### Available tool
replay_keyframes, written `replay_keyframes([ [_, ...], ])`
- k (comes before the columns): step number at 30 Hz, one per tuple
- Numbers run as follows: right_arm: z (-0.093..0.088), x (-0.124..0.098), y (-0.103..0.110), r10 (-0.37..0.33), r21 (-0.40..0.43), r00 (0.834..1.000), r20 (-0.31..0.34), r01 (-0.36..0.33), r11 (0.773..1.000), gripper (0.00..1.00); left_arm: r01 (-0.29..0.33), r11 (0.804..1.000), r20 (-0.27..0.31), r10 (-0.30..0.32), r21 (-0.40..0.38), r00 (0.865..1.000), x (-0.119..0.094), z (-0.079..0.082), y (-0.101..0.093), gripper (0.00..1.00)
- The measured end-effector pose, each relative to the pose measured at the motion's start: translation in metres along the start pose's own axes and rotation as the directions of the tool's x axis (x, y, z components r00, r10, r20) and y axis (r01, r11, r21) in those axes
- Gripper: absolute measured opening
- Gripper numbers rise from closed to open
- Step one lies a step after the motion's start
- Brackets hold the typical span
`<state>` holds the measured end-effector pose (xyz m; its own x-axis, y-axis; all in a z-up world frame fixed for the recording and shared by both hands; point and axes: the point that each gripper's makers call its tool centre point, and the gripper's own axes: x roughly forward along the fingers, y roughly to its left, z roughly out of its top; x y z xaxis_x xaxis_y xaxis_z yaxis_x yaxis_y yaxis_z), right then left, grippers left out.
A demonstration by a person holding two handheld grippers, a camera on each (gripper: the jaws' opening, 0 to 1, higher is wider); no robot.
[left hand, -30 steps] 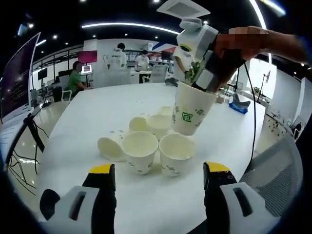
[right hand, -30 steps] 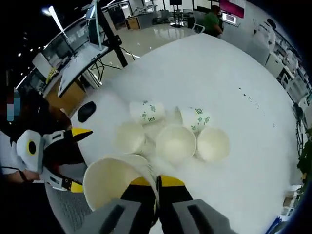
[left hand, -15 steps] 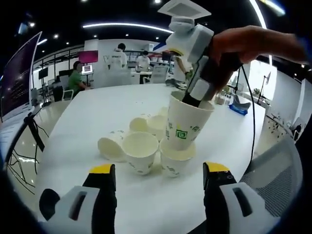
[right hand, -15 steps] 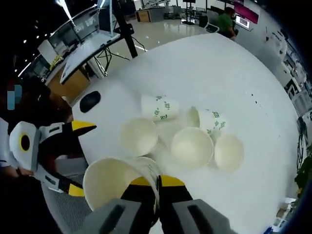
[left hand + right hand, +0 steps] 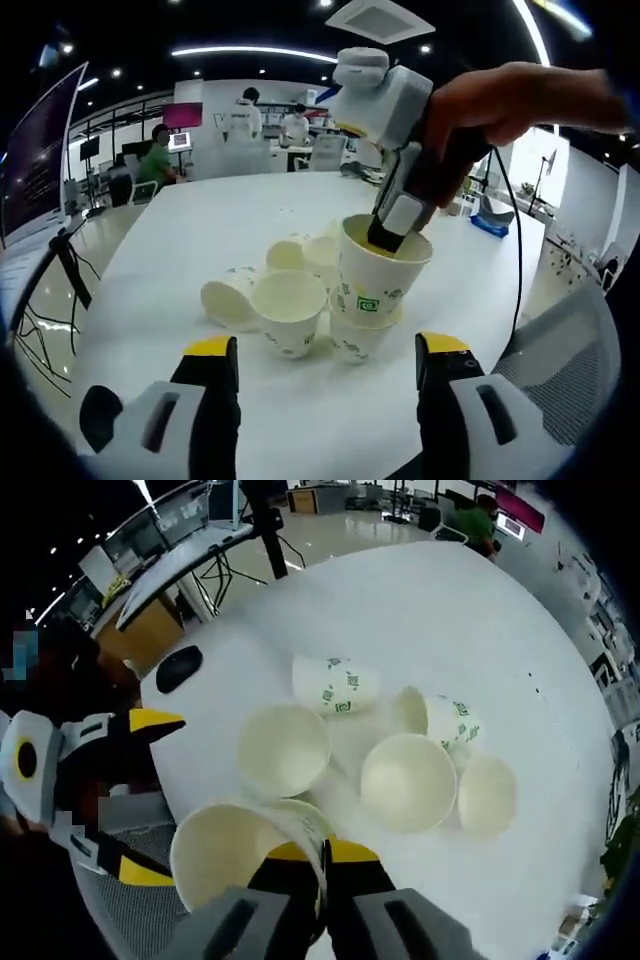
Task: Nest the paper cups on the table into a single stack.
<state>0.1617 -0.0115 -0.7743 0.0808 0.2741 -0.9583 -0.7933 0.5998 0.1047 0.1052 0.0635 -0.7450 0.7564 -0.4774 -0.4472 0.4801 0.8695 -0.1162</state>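
Several white paper cups with green prints sit clustered on the white table (image 5: 180,230). My right gripper (image 5: 386,240) comes in from the upper right, shut on the rim of one cup (image 5: 378,282), which sits partly inside an upright cup (image 5: 357,338). In the right gripper view the jaws (image 5: 320,852) pinch that cup's wall (image 5: 235,858). Beyond it stand upright cups (image 5: 283,748) (image 5: 408,780) (image 5: 487,795), and two cups lie on their sides (image 5: 335,685) (image 5: 437,717). My left gripper (image 5: 328,350) hangs open near the table's front edge, short of the cups.
A black mouse (image 5: 178,667) lies on the table left of the cups. A mesh chair (image 5: 565,340) stands at the table's right edge. Beyond the table are desks and people in an office. The left gripper (image 5: 150,795) shows at the left of the right gripper view.
My right gripper has come down and toward me with its cup, from above the cluster into the front right upright cup. The left gripper has stayed put and open.
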Motion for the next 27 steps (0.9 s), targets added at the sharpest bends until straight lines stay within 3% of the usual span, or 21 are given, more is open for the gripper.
replay_keyframes([
  [8, -0.001, 0.020, -0.009, -0.007, -0.002, 1.000, -0.013, 0.007, 1.000, 0.00, -0.001, 1.000, -0.001, 0.001, -0.001, 1.000, 0.001, -0.001, 0.001, 0.70],
  [27, -0.002, 0.024, -0.003, 0.000, -0.027, 0.999, -0.036, -0.001, 1.000, 0.02, 0.002, 1.000, -0.006, -0.002, -0.002, 1.000, 0.002, -0.002, 0.000, 0.70],
])
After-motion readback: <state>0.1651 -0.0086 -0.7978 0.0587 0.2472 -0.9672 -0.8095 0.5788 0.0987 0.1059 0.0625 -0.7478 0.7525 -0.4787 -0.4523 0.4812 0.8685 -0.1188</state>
